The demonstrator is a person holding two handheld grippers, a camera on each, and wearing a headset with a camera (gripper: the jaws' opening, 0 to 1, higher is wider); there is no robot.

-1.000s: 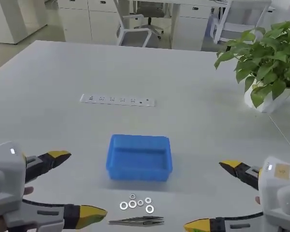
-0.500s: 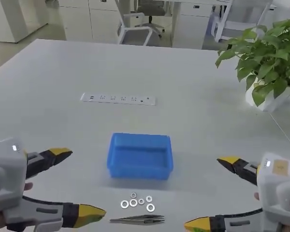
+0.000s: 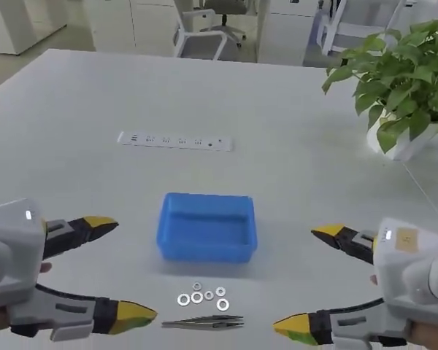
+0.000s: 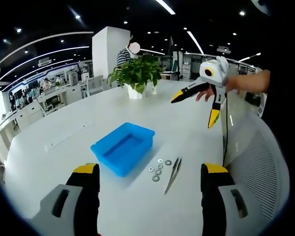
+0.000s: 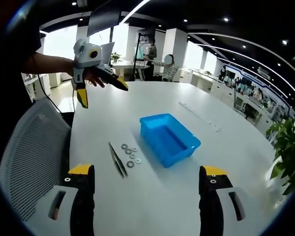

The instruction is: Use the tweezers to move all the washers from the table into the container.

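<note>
Tweezers (image 3: 203, 321) are lying crosswise between left gripper (image 3: 132, 270) and right gripper (image 3: 296, 279), both gaping wide; left sitting slightly nearer.

A white power strip (image 3: 175, 141) lies at the centre of a pale grey worktop (image 3: 66, 102), well apart from a leafy potted plant (image 3: 394, 73) at upper right; a white office chair (image 3: 203, 33) and cabinets (image 3: 113, 22) line the top edge.
</note>
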